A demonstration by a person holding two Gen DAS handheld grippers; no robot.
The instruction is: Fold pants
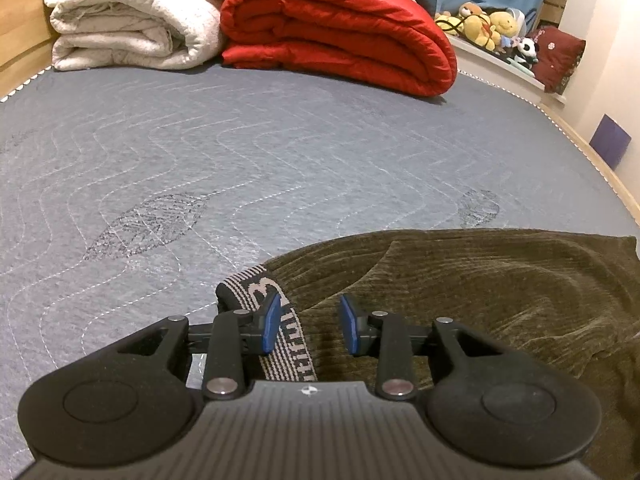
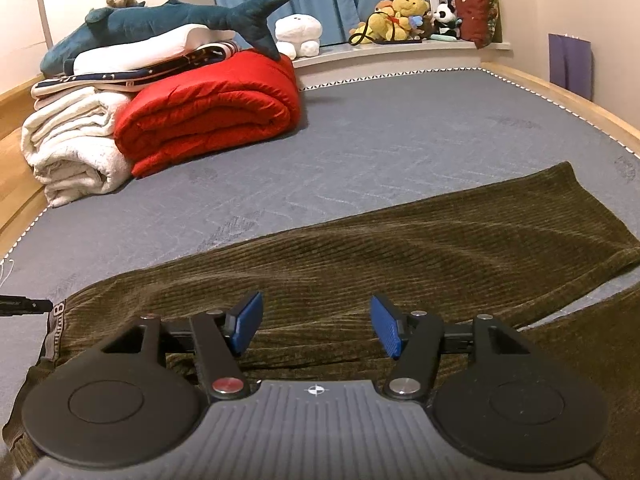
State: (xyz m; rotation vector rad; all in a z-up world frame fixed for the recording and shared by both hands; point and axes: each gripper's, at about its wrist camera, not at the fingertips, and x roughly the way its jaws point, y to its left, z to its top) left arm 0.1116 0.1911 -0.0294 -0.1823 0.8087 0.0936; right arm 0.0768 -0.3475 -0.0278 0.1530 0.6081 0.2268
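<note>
Jaws of both grippers stand parted with nothing clamped. Left gripper (image 1: 309,324): blue pads straddle the striped elastic waistband (image 1: 280,332) of the olive-brown corduroy pants (image 1: 480,288), not pressing on it. Right gripper (image 2: 316,326): wider gap, hovering over the upper leg fabric; contact with the cloth cannot be told.

Pants location: flat on the grey quilted mattress (image 1: 240,160), waistband toward the left gripper. In the right wrist view one leg (image 2: 440,240) runs out long to its hem at far right; a second layer of corduroy shows at the lower right edge, a strip of mattress between them.

Judgement on progress: early. Garment appears spread out lengthwise; legs look not yet stacked one on the other, and no crosswise fold is visible. Remaining: bring the legs together, then fold hem toward waistband, likely twice.

Background only: folded red quilt (image 1: 340,28) and rolled white blanket (image 1: 128,20) at the bed's far end, well apart from the pants.
</note>
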